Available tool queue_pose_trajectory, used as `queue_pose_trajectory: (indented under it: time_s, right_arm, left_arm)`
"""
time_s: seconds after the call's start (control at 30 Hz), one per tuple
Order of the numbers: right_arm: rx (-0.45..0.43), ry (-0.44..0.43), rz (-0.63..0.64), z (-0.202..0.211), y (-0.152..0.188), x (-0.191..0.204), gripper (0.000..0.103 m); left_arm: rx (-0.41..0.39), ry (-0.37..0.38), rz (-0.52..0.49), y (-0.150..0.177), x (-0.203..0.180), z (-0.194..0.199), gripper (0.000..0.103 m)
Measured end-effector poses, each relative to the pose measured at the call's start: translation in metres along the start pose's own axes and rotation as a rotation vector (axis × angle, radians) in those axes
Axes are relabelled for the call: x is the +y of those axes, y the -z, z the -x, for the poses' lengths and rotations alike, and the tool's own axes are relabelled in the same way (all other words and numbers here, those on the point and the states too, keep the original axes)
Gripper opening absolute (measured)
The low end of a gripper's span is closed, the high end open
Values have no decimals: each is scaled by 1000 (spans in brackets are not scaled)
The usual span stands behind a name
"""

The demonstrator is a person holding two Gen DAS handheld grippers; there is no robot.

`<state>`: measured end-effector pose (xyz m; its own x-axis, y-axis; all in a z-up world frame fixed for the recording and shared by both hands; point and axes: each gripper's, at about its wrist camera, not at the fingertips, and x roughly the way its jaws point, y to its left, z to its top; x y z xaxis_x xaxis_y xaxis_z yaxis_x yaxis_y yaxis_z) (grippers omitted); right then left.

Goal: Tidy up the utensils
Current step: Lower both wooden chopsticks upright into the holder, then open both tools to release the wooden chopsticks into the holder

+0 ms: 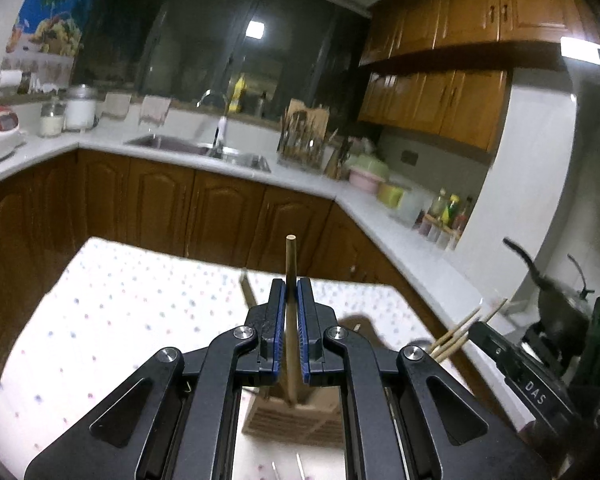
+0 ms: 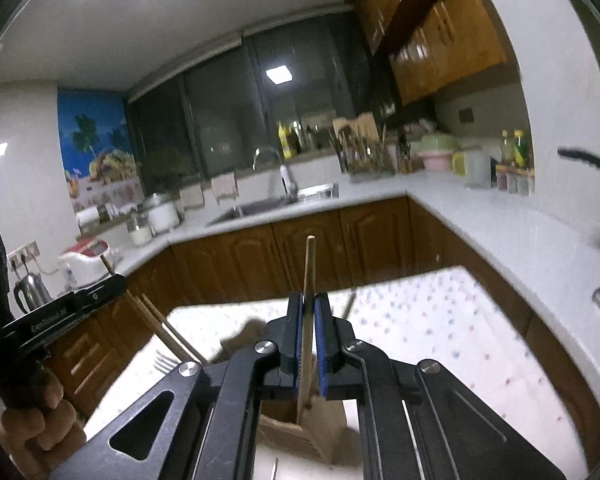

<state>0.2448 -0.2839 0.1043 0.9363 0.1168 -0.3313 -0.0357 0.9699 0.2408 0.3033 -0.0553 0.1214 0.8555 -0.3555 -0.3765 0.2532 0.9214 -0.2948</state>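
Left tool (image 1: 291, 292) grips slim wooden chopstick (image 1: 290, 264) upright at centre frame; right tool (image 2: 309, 304) grips pale wooden chopstick (image 2: 309, 268), tip up.

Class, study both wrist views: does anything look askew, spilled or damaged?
Nothing spilled or damaged. The left gripper and right gripper each clamp one chopstick above a wooden holder; a loose fork lies on the dotted tablecloth.

A pale wooden chopstick (image 1: 291, 280) is seen standing near upright at frame centre, above a slatted wooden holder (image 1: 292, 420) at lower centre. A second chopstick (image 2: 309, 280) is likewise seen upright over the holder (image 2: 324, 428).
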Motion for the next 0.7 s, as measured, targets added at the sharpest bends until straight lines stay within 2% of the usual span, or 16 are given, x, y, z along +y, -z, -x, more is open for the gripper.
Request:
queue_pose_trajectory:
  time_s: [0.13, 0.27, 0.57, 0.7]
  right_arm:
    - [60, 2, -21, -14, 15, -7, 6]
    - [99, -1, -31, -24, 20, -13, 6]
    - [105, -2, -34, -30, 21, -12, 7]
    - [118, -18, -67, -31, 24, -15, 15]
  left_arm:
    - [49, 3, -18, 11, 2, -12, 5]
    - [49, -5, -10, 12, 5, -11, 5]
    - [61, -14, 16, 12, 14, -13, 6]
    - [78, 24, 45, 9, 16, -10, 6]
